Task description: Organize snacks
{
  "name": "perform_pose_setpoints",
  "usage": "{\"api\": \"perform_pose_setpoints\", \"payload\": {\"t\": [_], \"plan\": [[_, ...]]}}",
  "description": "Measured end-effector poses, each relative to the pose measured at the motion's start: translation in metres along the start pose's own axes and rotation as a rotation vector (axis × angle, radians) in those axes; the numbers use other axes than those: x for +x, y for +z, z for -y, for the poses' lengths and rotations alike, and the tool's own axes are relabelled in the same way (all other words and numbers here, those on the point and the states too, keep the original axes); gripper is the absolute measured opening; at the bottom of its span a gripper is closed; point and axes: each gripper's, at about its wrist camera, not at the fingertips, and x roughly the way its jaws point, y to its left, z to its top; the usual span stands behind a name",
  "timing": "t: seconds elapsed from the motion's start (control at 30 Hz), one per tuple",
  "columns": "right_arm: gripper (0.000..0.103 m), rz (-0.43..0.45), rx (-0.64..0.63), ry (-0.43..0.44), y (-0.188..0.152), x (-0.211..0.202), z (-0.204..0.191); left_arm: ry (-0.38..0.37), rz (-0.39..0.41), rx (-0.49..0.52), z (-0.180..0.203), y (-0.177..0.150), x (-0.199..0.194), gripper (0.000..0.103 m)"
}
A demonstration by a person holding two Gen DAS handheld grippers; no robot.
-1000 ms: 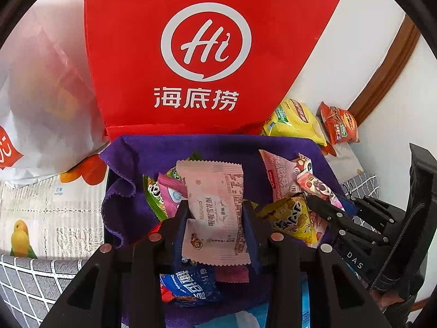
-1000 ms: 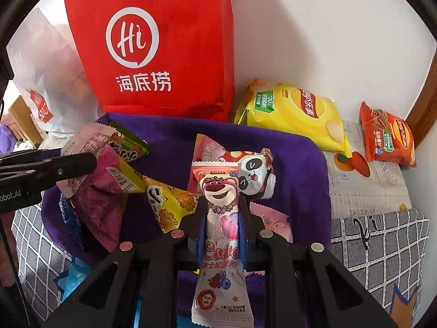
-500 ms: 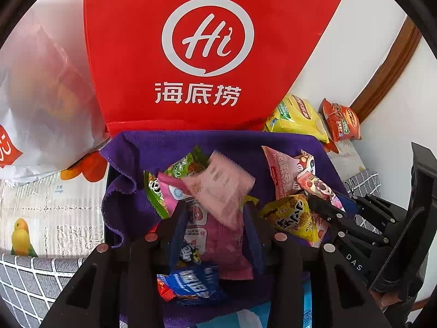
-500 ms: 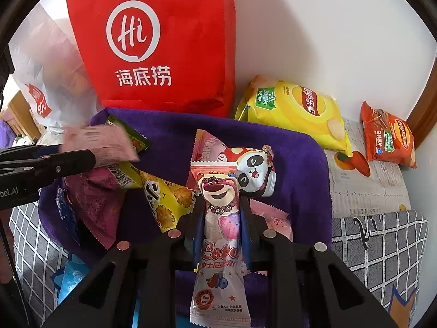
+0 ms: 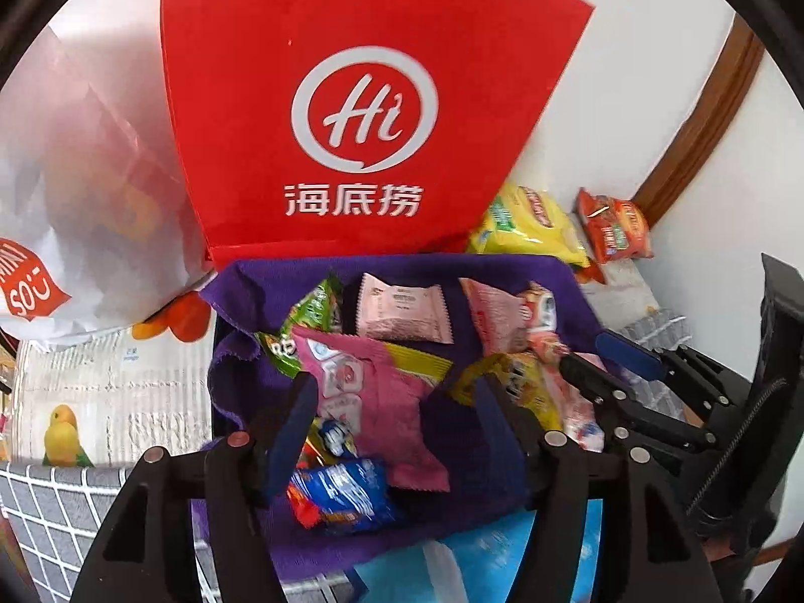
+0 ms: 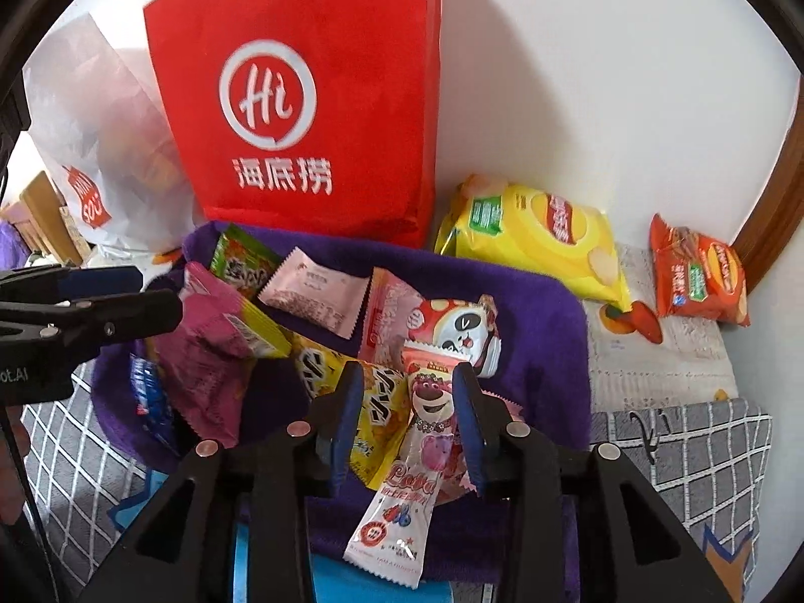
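The red bag hides the wall behind and perhaps part of the yellow chip bag.

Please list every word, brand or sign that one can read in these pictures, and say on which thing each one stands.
"Hi" in a white ring, above "海底捞": red paper bag.
"Lotso", partly legible: long bear-print snack packet.
"MINISO", seen sideways and cut off: white plastic bag.
Logos on the yellow chip bag and orange snack bag: too small to read.
Print on the other wrappers: blurred.

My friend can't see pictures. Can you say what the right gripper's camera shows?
The open right gripper hovers over a pink bear lollipop packet on a purple cloth piled with snacks; a red bag stands behind.
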Motion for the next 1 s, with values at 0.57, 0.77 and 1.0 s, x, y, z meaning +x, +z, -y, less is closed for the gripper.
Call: {"api": "perform_pose_setpoints", "payload": {"t": [0.57, 0.77, 1.0], "plan": [[0.055, 0.112, 0.125, -0.062, -0.036, -0.145, 0.002, 0.057, 0.158, 0.08, 0.053, -0.074, -0.116, 0.083], [0.057, 0.158, 0.127, -0.09, -0.072, -0.199, -0.005, 0.093, 0.213, 0.068, 0.063, -0.118, -0.151, 0.083], [0.082, 0.182, 0.146, -0.09, -0.122, -0.238, -0.015, 0.13, 0.271, 0.054, 0.073, -0.173, -0.184, 0.083]]}}
